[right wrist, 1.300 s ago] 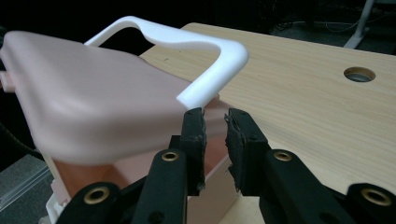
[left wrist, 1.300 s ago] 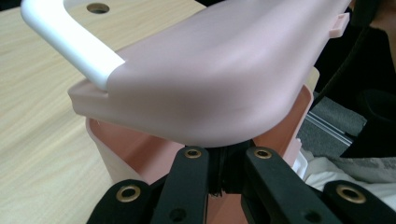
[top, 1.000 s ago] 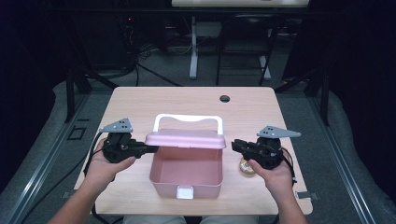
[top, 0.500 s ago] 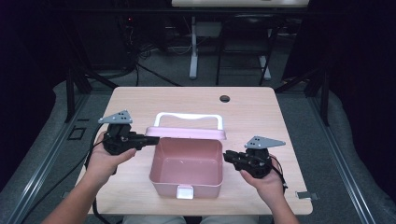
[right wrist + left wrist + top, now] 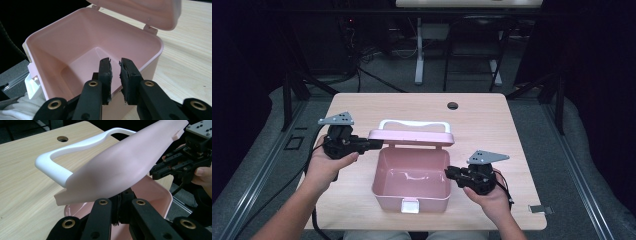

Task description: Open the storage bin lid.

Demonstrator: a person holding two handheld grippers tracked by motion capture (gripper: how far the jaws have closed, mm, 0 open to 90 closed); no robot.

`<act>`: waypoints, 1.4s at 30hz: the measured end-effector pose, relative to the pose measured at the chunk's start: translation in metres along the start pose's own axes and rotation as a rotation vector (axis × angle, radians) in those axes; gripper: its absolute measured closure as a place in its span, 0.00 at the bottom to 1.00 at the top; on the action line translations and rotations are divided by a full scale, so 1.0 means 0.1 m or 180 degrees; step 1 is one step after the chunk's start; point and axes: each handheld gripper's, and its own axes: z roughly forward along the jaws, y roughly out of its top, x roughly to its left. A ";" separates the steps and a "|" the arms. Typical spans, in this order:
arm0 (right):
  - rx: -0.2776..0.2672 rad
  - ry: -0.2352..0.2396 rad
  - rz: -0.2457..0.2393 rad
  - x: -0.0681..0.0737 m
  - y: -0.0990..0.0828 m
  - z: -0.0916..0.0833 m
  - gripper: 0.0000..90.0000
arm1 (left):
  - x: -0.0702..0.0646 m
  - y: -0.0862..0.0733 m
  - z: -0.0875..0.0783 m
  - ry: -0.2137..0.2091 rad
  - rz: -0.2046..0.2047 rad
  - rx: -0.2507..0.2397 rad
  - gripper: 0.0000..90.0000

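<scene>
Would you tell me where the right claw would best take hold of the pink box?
Probably the pink box's right wall at its rim, from its right side: the raised lid leaves that thin edge exposed, and the right claw sits beside it.

Lab-like recording space: dark room, floor cables, metal stands.

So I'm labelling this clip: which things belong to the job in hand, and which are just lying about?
Part of the job:
- pink box, open
- its lid, gripped at the edge by the left claw
- white handle on the lid
- right claw, at the box's rim, nothing between its jaws

Lying about:
- table
- metal plate at the table's edge
</scene>
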 end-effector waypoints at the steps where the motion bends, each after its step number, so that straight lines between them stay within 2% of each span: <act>1: 0.0013 0.0005 0.0004 0.01 0.00 0.01 0.88 | 0.00 0.01 0.00 0.0004 0.0007 0.0006 0.99; 14: 0.0098 0.0100 -0.0056 0.06 -0.05 0.12 0.91 | 0.07 0.14 0.03 0.0050 -0.0028 -0.0043 0.99; 22: 0.0180 0.0147 -0.0109 0.08 -0.07 0.16 0.98 | 0.11 0.16 0.05 0.0066 -0.0056 -0.0041 0.99; 31: 0.0244 0.0208 -0.0175 0.12 -0.09 0.22 0.99 | 0.15 0.18 0.05 0.0093 -0.0077 -0.0039 0.99; 32: 0.0239 0.0178 -0.0212 0.13 -0.09 0.23 0.99 | 0.16 0.18 0.05 0.0098 -0.0084 -0.0039 0.99; 34: 0.0221 0.0152 -0.0209 0.13 -0.09 0.23 0.99 | 0.16 0.18 0.04 0.0101 -0.0086 -0.0037 0.99; 42: 0.0198 0.0214 -0.0155 0.11 -0.11 0.26 0.99 | 0.18 0.18 0.05 0.0102 -0.0099 -0.0041 0.99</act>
